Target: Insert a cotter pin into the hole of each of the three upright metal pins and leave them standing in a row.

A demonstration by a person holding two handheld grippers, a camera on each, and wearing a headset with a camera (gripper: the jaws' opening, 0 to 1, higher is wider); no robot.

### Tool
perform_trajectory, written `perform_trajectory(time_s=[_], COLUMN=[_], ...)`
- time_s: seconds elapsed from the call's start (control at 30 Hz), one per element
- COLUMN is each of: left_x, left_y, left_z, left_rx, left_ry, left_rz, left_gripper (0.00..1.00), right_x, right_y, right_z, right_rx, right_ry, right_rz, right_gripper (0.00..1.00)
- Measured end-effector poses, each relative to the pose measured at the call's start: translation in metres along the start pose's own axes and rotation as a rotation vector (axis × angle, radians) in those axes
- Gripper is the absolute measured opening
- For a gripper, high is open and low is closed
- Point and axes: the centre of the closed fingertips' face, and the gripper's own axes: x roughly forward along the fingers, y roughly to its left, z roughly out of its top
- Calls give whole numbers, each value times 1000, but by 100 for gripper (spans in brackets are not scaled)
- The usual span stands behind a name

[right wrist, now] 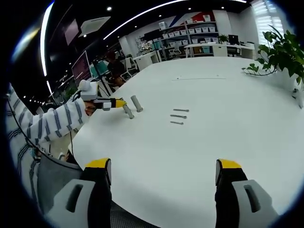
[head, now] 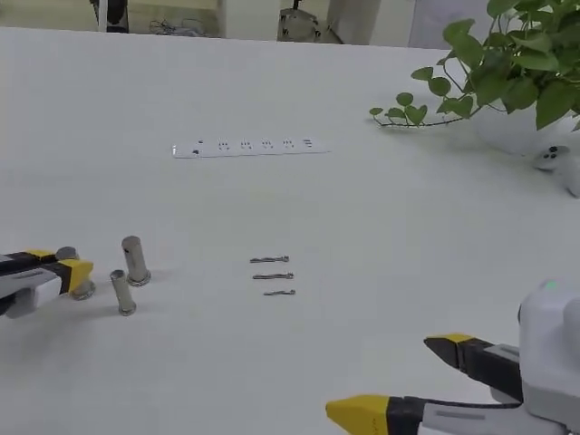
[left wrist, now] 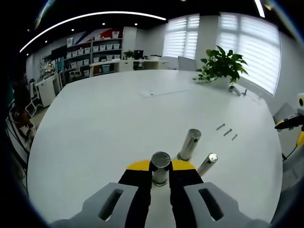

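Right tongs point(right wrist: 164, 167): nearest the person, spread wide, empty, above bare desk point(head: 381, 227).

Left tongs point(head: 71, 270): at the desk's left edge, pinching the gripped metal pin point(left wrist: 160, 167), which stands upright on the desk.

Second metal pin point(head: 122, 292) and third metal pin point(head: 134, 260): upright, just beside the held one, loosely clustered rather than in a row.

Cotter pins point(head: 273, 275): three, lying flat and parallel, well apart from the metal pins, none inserted.

Step in hand, as judged: hold one pin steady while the free tongs fetch a cotter pin. Advice: pick up the nearest cotter pin by its looped end, turn the held pin's hole toward it, and avoid knocking the two neighbours.

Beyond: power strip point(head: 251, 147), potted plant point(head: 507, 72), small white device point(head: 548, 159). None obstructs the path.
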Motion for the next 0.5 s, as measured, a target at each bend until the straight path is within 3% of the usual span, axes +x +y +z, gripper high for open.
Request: perform_trajectory(time_s=[0.2, 0.5], left_x=[-11, -38], left_y=[8, 9], left_z=[-5, 7], left_rx=[44, 36], left_ry=[26, -14], left_rz=[43, 65], left_gripper=[9, 9], right_x=[0, -5], right_y=[2, 5], right_z=[3, 7], right_rx=[-1, -16], right_ry=[-15, -38], right_rz=[4, 9], right_gripper=[89, 89])
